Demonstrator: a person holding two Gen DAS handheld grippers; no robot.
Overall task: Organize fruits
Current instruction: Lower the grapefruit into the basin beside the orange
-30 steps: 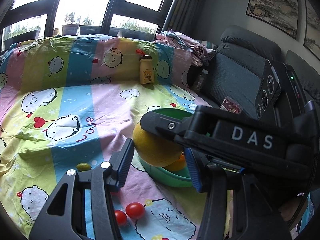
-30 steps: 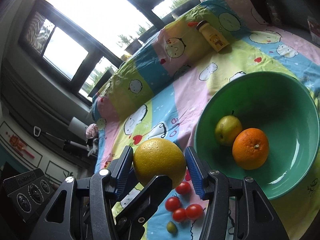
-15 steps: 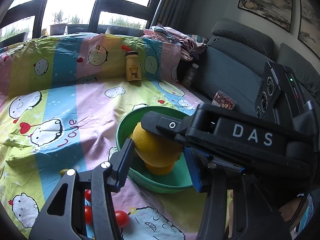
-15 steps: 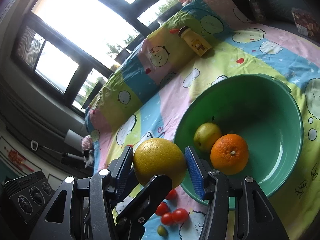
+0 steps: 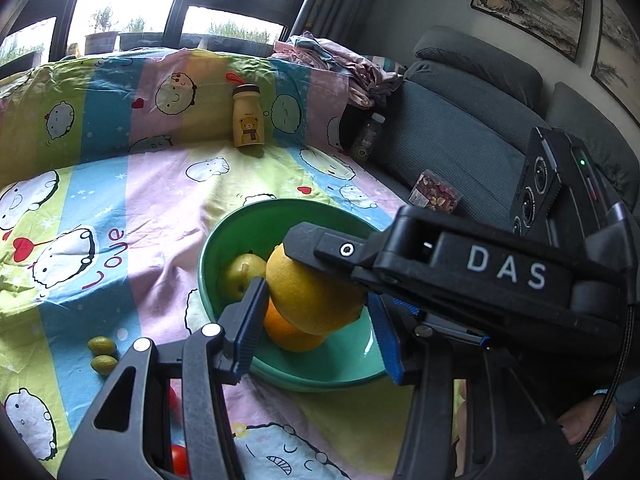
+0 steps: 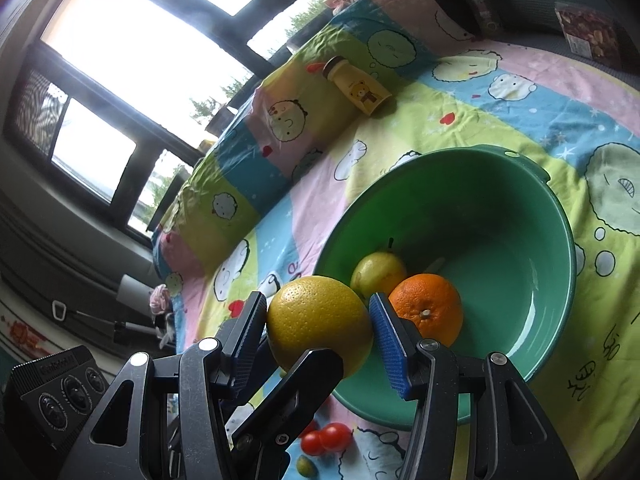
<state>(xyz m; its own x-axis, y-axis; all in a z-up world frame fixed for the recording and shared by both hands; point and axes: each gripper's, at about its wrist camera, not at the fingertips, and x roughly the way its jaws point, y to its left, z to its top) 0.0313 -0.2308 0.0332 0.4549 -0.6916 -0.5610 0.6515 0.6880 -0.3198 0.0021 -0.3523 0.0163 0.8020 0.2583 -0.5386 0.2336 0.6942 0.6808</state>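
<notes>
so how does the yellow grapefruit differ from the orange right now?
The grapefruit is yellow and looks larger; the orange is deep orange and looks smaller. The grapefruit is clamped in the right gripper at the green bowl's rim; the orange lies free inside the bowl beside the pear. Both are round and pebbly-skinned.

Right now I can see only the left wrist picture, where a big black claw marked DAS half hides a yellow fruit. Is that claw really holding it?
Observer: Yes. In the right wrist view the right claw has its two blue pads pressed against opposite sides of the grapefruit.
Visitor: What is under it? I only see an orange sliver.
Observer: A whole orange, stem end showing, lying in the green bowl beside a pear.
Visitor: And the red bits at the bottom of my picture?
Observer: Cherry tomatoes. Two show here, side by side on the sheet, outside the bowl.
</notes>
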